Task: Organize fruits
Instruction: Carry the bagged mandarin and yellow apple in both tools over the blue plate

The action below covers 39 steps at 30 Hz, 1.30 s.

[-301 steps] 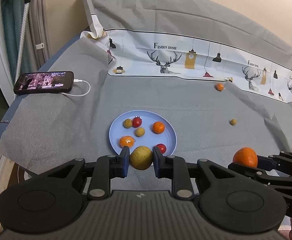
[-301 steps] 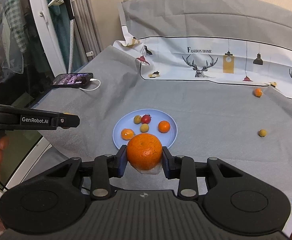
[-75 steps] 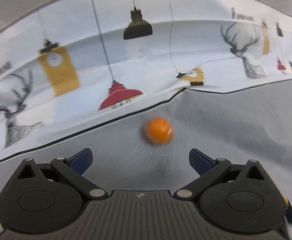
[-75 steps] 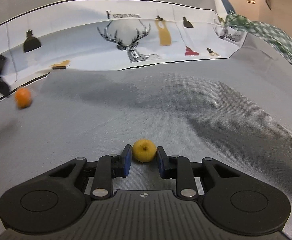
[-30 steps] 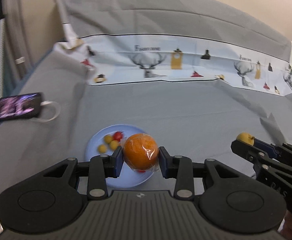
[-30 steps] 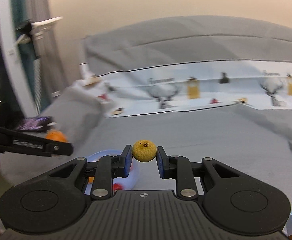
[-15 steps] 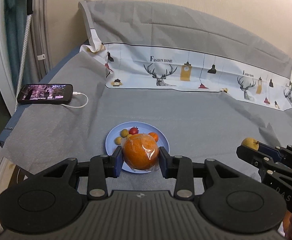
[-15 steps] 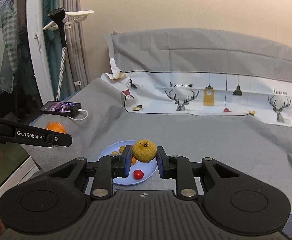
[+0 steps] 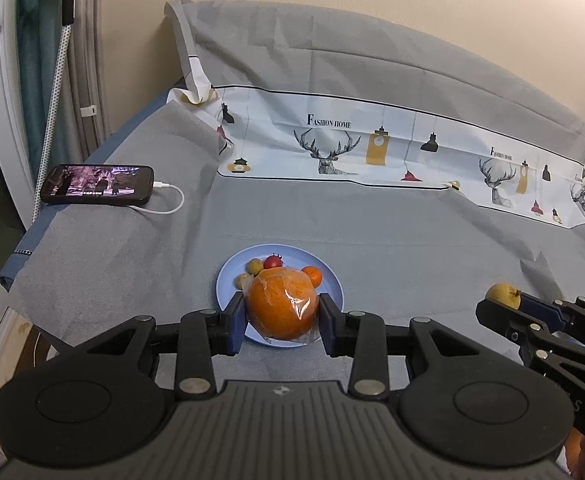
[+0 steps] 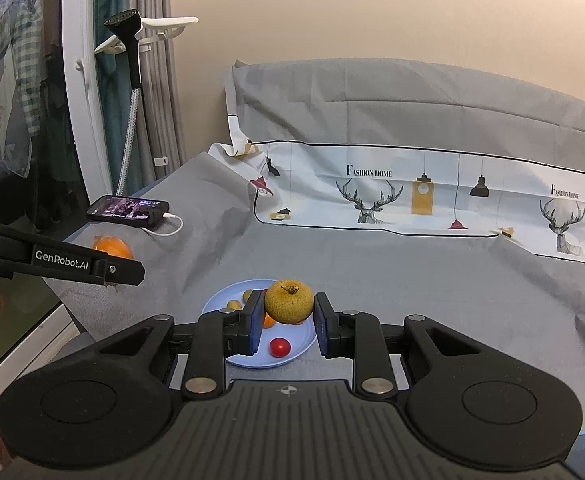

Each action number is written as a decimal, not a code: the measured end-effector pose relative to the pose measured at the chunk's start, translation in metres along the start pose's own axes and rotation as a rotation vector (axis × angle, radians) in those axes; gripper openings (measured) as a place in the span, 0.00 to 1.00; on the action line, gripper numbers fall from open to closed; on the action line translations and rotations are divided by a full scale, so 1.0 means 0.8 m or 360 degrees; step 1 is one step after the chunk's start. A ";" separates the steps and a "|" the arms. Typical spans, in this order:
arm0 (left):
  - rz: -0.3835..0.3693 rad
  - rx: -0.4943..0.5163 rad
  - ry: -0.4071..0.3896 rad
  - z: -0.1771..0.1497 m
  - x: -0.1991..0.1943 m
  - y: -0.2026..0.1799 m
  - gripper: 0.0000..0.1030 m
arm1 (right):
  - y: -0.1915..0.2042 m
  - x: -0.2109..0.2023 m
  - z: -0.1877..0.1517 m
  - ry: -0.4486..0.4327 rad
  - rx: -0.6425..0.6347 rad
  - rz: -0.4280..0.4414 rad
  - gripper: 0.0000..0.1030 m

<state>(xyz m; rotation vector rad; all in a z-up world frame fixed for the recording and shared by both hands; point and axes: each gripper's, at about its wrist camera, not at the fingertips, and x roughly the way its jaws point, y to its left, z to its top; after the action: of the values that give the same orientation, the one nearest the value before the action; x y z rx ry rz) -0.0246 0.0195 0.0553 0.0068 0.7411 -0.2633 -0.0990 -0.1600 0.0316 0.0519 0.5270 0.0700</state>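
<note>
My left gripper (image 9: pixel 280 322) is shut on an orange (image 9: pixel 281 306) wrapped in clear film, held above the near edge of a blue plate (image 9: pixel 334 289). On the plate lie several small fruits: yellow ones, a red tomato (image 9: pixel 273 262) and a small orange one (image 9: pixel 313 275). My right gripper (image 10: pixel 286 322) is shut on a small yellow fruit (image 10: pixel 289 301) with a stem, above the same plate (image 10: pixel 218 302). A red tomato (image 10: pixel 279 347) lies on the plate's near side. In the left wrist view the right gripper (image 9: pixel 500 304) shows at the right with its yellow fruit (image 9: pixel 503 295).
A grey cloth (image 9: pixel 412 248) covers the bed, with a white deer-print strip (image 9: pixel 372 148) at the back. A phone (image 9: pixel 96 190) on a white cable lies at the far left edge. A garment steamer (image 10: pixel 126 36) and curtains stand to the left.
Both grippers swung toward the plate over the last second and have stayed still since. The plate now sits centred under both held fruits. Both grips are unchanged.
</note>
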 end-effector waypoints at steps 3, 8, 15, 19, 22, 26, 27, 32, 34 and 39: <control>0.0000 -0.0006 0.0009 0.001 0.004 0.000 0.40 | 0.000 0.004 0.001 0.0016 0.0002 0.0003 0.27; 0.0001 -0.0013 0.0023 0.002 0.011 0.002 0.40 | -0.001 0.011 0.001 0.0040 0.0003 0.0004 0.27; 0.0012 -0.0022 0.0051 0.005 0.023 0.005 0.40 | -0.003 0.022 0.000 0.0081 0.0014 0.0005 0.27; 0.0021 -0.0026 0.0071 0.006 0.032 0.008 0.40 | -0.004 0.029 0.000 0.0106 0.0021 0.0005 0.27; 0.0028 -0.0026 0.0076 0.009 0.038 0.011 0.40 | -0.004 0.038 0.000 0.0126 0.0024 0.0006 0.27; 0.0036 -0.0031 0.0080 0.017 0.049 0.015 0.40 | -0.004 0.050 -0.001 0.0143 0.0027 0.0010 0.27; 0.0040 -0.0032 0.0084 0.017 0.052 0.016 0.40 | -0.003 0.054 -0.001 0.0149 0.0026 0.0013 0.27; 0.0046 -0.0032 0.0120 0.026 0.074 0.018 0.40 | -0.005 0.077 -0.002 0.0191 0.0038 0.0032 0.27; 0.0049 -0.0027 0.0132 0.029 0.084 0.019 0.40 | -0.006 0.088 -0.002 0.0209 0.0042 0.0040 0.27; 0.0056 -0.0033 0.0186 0.033 0.115 0.019 0.40 | -0.007 0.121 0.001 0.0251 0.0062 0.0056 0.27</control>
<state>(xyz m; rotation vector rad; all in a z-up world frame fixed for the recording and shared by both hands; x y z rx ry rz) 0.0617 0.0098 0.0120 0.0155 0.8594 -0.2228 -0.0148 -0.1581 -0.0169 0.0943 0.6851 0.0989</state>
